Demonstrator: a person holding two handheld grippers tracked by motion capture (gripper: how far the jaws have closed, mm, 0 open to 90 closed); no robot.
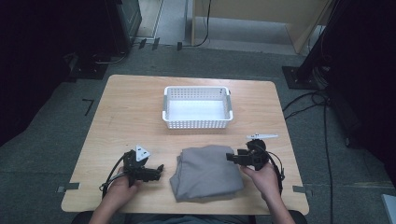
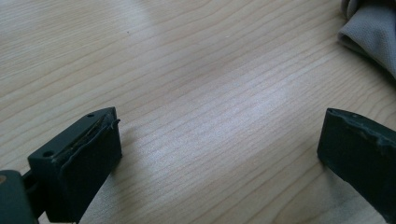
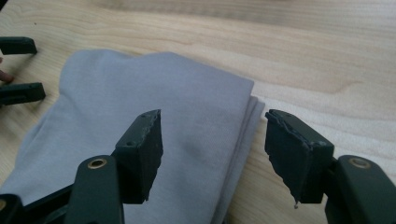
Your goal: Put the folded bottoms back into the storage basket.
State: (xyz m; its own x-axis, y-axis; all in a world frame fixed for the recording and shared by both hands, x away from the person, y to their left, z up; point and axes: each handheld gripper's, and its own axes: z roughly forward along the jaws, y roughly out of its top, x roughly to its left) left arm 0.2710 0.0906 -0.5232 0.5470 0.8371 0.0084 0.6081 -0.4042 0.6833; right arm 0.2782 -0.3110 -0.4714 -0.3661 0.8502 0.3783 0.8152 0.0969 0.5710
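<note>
Near the table's front edge lies the folded grey cloth, soft and light, we judge; best taken at its layered edge. Our right gripper straddles that edge, parted, empty; left gripper wide apart, empty. Beyond, a white basket.

No lettering, label, brand, number or sign can be read anywhere in these views, neither near the fingers nor farther off.
</note>
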